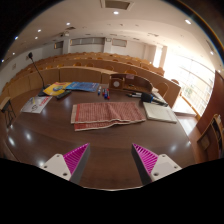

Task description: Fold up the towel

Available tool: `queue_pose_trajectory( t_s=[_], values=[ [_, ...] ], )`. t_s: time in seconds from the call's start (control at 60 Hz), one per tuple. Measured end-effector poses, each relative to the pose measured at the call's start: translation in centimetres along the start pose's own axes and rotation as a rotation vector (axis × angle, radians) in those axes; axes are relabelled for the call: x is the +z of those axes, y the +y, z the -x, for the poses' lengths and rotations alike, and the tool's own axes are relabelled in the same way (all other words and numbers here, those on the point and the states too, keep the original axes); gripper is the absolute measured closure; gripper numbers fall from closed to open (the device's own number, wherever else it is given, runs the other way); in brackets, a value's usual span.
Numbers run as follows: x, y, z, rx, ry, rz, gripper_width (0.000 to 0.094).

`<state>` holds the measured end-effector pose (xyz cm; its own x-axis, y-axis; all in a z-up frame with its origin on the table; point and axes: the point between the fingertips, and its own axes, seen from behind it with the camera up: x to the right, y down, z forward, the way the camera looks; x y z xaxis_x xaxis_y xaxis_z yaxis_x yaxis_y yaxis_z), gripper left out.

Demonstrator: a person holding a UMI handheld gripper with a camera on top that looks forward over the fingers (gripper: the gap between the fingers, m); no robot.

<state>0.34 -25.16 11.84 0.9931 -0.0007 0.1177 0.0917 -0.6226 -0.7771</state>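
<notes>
gripper (108, 160) held level above table (105, 140), pointing forward | fingers spread, nothing between them | 2 pink pads (76, 157) | 1 towel (108, 113) flat on table, well beyond fingers | 1 white sheet (160, 112) beside it

The hand-held two-finger gripper (110, 160) hovered level, its jaws spread wide apart. Two pale fingers, each faced with a ribbed magenta pad (75, 158), angled inward toward one another. Nothing sat between them, and neither finger touched anything.
</notes>
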Motion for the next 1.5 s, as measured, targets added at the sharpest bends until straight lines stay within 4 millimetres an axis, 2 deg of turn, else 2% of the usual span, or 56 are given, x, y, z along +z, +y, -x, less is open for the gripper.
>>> queue_pose_trajectory(
  t_s=[0.067, 0.15, 0.2, 0.267, 0.35, 0.45, 0.517, 0.6, 0.717, 0.75, 0.783, 0.8, 0.917, 1.0, 1.033, 1.1, 1.217, 1.3, 1.367, 1.4, 1.433, 1.5],
  values=[
    [3.8, -1.2, 5.1, -0.015, -0.087, -0.001, 0.0082],
    [8.2, -3.2, 10.5, -0.042, -0.168, -0.013, 0.0084],
    [10.9, -4.3, 12.9, -0.060, -0.193, -0.017, 0.0083],
    [14.4, -5.7, 15.1, -0.082, -0.200, -0.018, 0.0084],
    [18.6, -6.7, 16.9, -0.106, -0.197, -0.004, 0.0087],
    [22.7, -6.6, 17.3, -0.134, -0.176, 0.033, 0.0090],
    [24.6, -5.9, 17.2, -0.139, -0.171, 0.067, 0.0123],
    [25.5, -6.6, 17.5, -0.135, -0.187, 0.054, 0.0232],
    [25.3, -6.5, 18.5, -0.174, -0.224, 0.038, 0.0520],
    [25.3, -6.5, 18.5, -0.196, -0.222, 0.034, 0.0652],
    [25.5, -6.7, 17.7, -0.233, -0.184, 0.026, 0.0829],
    [25.7, -6.8, 17.4, -0.241, -0.167, 0.019, 0.0873],
    [25.4, -6.7, 17.5, -0.305, -0.152, 0.016, 0.0896],
    [23.9, -6.4, 19.4, -0.250, -0.230, 0.042, 0.0902],
    [22.9, -6.2, 20.7, -0.215, -0.267, 0.051, 0.0902],
    [20.0, -7.0, 22.8, -0.138, -0.374, 0.045, 0.0902],
    [14.0, -10.7, 26.6, 0.022, -0.553, 0.003, 0.0901],
    [11.2, -14.4, 25.7, 0.147, -0.635, -0.041, 0.0898],
    [11.1, -16.2, 23.1, 0.209, -0.637, -0.068, 0.0897],
    [11.7, -16.6, 21.3, 0.221, -0.621, -0.077, 0.0897],
    [12.7, -16.4, 20.4, 0.218, -0.580, -0.072, 0.0896],
    [16.3, -14.4, 17.0, 0.219, -0.492, -0.038, 0.0889]
  ],
)
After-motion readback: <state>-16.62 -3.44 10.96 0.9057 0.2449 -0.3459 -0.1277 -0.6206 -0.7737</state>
